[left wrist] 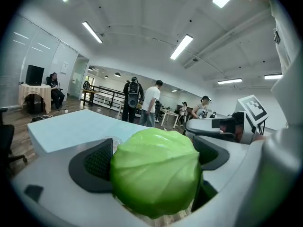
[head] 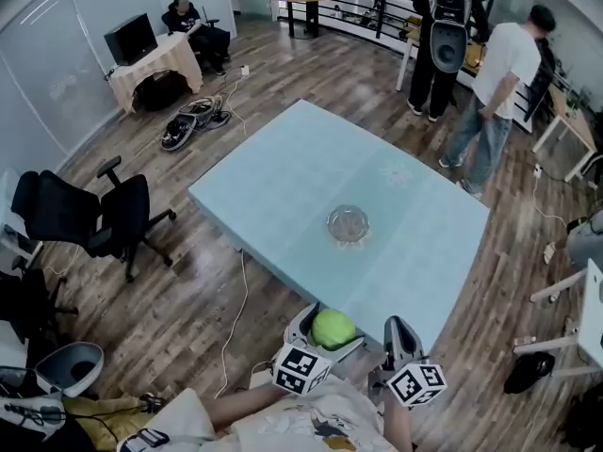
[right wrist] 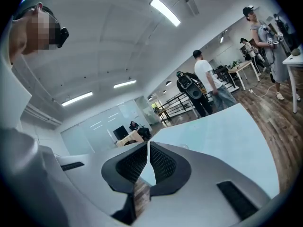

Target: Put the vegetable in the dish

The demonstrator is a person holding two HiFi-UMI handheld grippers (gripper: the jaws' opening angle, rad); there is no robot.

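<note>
At the near edge of a pale blue table, I hold a two-jaw gripper in each hand. My left gripper has its jaws spread wide and pressed against both sides of a round green cabbage, which fills the gap between the dark ribbed pads. The cabbage sits in that grip just short of the table's near edge, above the wood floor.

My right gripper is at 3 o'clock of the left one, just beside it. Its jaws are drawn together, with the pads meeting at their tips and gripping nothing.

A clear glass dish stands on the table at 12 o'clock from the cabbage, near the tabletop's middle and well apart from both grippers.

Beyond the table, at 1 o'clock, two people stand with their backs turned. A black office chair is on the floor at 9 o'clock, and another person sits far off at 11 o'clock.
</note>
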